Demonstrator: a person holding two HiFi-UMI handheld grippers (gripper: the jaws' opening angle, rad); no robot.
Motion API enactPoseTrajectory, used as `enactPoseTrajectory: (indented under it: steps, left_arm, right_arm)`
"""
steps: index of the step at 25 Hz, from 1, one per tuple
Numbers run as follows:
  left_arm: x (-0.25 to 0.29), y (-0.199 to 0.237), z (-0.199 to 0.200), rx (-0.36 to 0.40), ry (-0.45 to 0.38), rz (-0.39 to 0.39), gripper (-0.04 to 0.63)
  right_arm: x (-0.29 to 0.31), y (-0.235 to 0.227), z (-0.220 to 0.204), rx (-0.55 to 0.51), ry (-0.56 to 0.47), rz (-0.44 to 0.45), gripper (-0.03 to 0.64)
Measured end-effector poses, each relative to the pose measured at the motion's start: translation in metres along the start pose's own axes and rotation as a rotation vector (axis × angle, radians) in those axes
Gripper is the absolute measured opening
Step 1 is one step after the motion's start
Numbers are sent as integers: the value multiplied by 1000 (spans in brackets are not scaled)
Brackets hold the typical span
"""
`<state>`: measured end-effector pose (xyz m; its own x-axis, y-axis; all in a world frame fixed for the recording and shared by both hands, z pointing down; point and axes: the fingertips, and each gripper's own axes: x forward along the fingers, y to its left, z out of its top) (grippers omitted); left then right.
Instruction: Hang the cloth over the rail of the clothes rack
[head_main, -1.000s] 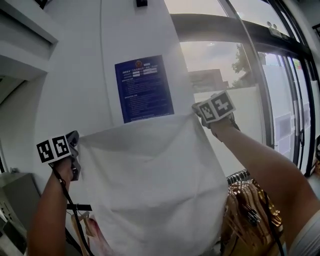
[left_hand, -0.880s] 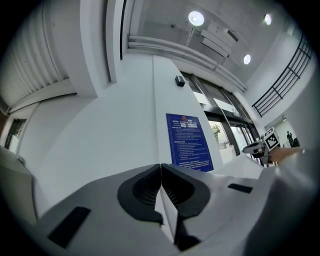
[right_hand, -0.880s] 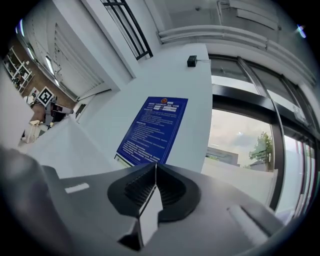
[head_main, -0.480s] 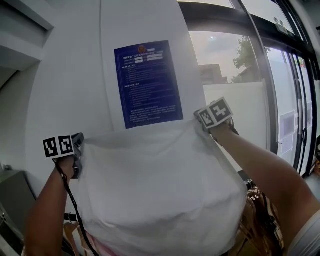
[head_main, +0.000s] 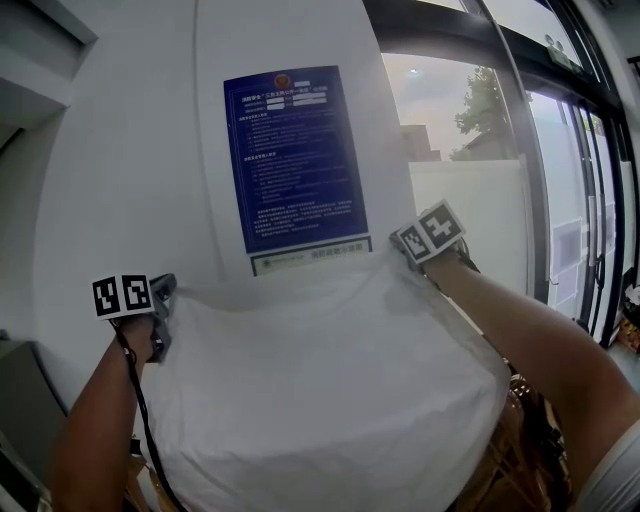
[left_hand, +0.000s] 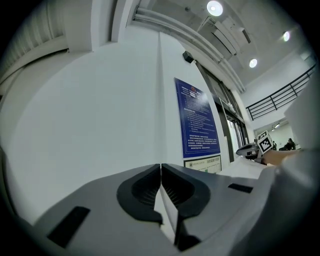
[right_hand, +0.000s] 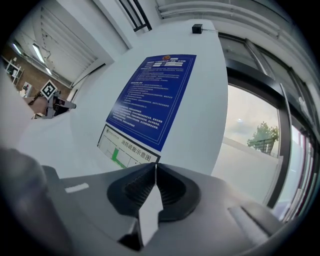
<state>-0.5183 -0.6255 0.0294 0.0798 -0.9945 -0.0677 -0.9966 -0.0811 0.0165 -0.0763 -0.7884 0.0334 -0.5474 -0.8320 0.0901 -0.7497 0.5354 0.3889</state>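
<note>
Cloth (head_main: 320, 400): white, spread wide between two raised grippers. Left gripper (left_hand: 160, 175), right gripper (right_hand: 155, 175): clamped tight on top corners. Lowered and carried forward since a second ago. Rail hidden underneath. Draping likely imminent, not yet done.

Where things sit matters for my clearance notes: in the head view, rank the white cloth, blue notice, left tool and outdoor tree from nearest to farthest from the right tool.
1. White cloth, pinched in the right tool.
2. Blue notice, on the pillar just left.
3. Left tool, at the cloth's far left corner.
4. Tree, outside the glass, upper right.
</note>
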Motion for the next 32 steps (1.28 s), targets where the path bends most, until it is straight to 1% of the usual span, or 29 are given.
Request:
enactPoseTrajectory:
  steps: [4, 5, 6, 7, 8, 12, 17, 18, 19, 20, 21, 22, 24, 28, 32]
  left_arm:
    - [5, 5, -1, 3, -13, 26, 14]
    - [5, 6, 0, 3, -18, 31, 27]
    - [5, 7, 0, 3, -20, 30, 76]
    - [6, 6, 0, 1, -18, 26, 89]
    - [6, 6, -1, -1, -15, 22, 89]
    - [1, 9, 0, -18, -29, 32, 89]
    - [-10, 5, 9, -13, -53, 35, 89]
    - [-13, 2, 13, -10, -64, 33, 89]
    - [-19, -1, 18, -7, -81, 33, 87]
    - [-26, -4, 24, -2, -106, 37, 77]
    - [-35, -8, 30, 3, -136, 43, 31]
    - [-45, -12, 37, 9, -164, 48, 9]
    - [-66, -23, 45, 20, -199, 54, 6]
    - [-102, -55, 44, 49, -218, 43, 5]
    - [-137, -98, 15, 84, -191, 12, 5]
  right_arm:
    - [3, -1, -5, 20, 5, -13, 21]
    - [3, -2, -5, 20, 1, -20, 25]
    - [3, -3, -4, 22, -3, -26, 36]
    - [2, -4, -4, 24, -7, -29, 42]
    - [1, -5, -3, 27, -8, -29, 52]
    - [1, 0, -1, 25, -11, -12, 52]
    - [-6, 4, 7, 19, -37, 1, 49]
    - [-8, 4, 9, 22, -43, 6, 41]
    - [-12, 6, 11, 24, -50, 15, 15]
    - [-17, 10, 14, 24, -59, 28, 4]
    - [-22, 14, 18, 21, -69, 43, 3]
    - [-29, 20, 22, 15, -82, 60, 2]
    - [-45, 35, 30, 3, -119, 102, 2]
    - [-86, 67, 38, -13, -214, 188, 2]
    - [-139, 103, 26, 4, -265, 310, 2]
